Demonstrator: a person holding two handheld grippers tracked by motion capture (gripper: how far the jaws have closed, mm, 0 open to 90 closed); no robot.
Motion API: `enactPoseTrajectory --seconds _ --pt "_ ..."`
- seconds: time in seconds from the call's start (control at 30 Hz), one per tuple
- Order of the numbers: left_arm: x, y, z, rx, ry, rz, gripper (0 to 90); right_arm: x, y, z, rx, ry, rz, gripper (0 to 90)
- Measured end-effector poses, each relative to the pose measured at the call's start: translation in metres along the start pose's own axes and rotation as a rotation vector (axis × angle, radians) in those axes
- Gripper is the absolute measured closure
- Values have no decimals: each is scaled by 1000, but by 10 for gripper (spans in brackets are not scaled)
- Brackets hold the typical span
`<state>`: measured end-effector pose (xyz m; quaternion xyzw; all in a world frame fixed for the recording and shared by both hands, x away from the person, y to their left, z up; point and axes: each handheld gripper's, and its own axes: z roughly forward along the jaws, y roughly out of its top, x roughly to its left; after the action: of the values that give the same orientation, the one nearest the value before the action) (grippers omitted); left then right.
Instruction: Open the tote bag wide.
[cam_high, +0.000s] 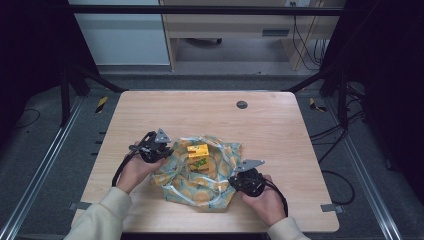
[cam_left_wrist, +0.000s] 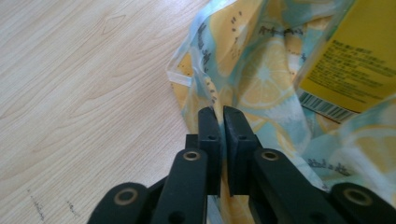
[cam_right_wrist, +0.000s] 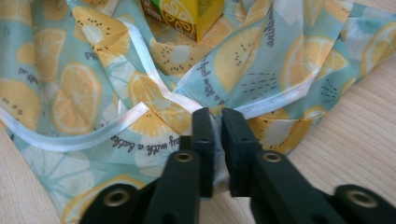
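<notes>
Both grippers clamped on the lemon-print cloth (cam_high: 200, 175): left gripper (cam_left_wrist: 219, 112) has its jaws pressed together on a fold at the cloth's left edge, right gripper (cam_right_wrist: 217, 114) pinches a fold by the white hem at the near-right edge. Cloth lies crumpled on the wooden surface (cam_high: 280, 130), near the front middle, with the yellow carton (cam_high: 198, 156) sitting on it about centre, between the two grippers. Looks like the step is wrapping or bundling the carton. To do it well: lift both edges together and evenly so the carton doesn't tip or slide off; keep tension low at first, since each grip is on a thin fold and could slip. Bring the edges up and inward over the carton rather than pulling outward. Watch the loose far corners, they may drag.
</notes>
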<state>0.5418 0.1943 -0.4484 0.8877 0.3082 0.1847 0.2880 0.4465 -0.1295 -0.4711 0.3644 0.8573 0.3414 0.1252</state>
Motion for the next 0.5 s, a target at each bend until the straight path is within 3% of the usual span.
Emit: enactPoseTrajectory --seconds 0.17,0.27,0.5 --pt "4 -3 10 21 44 -7 882 -1 0 1 17 -20 -39 893" --pt "3 -8 17 48 93 16 881 -5 -1 2 47 -54 -49 895" --pt "6 -17 27 66 108 -4 882 -20 -4 3 66 -94 -33 896"
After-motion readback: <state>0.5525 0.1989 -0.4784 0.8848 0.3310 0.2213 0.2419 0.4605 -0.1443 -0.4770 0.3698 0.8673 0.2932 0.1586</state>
